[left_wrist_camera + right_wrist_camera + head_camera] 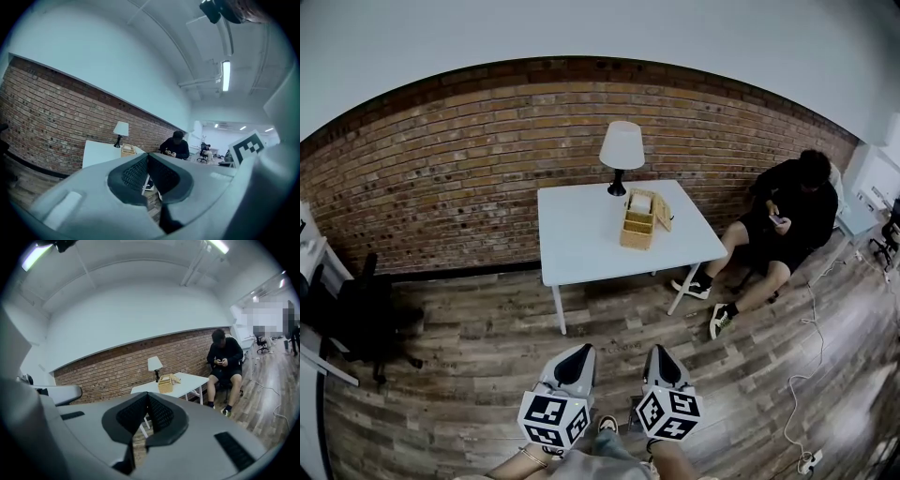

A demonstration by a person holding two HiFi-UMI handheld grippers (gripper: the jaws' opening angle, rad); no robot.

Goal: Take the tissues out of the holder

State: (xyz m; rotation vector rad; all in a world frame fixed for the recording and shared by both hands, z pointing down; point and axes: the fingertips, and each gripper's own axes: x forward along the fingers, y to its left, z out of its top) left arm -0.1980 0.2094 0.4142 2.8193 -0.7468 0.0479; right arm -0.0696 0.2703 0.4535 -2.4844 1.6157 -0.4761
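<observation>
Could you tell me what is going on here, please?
A person holds a gripper in each hand. The left gripper and the right gripper are both shut and empty, well back from the white table. The wicker tissue holder sits untouched on it near a lamp. A seated person at the table's right side looks at a phone.

Holder contents — too small to ID.

One table, one lamp, one holder, two tongs, one person
</observation>
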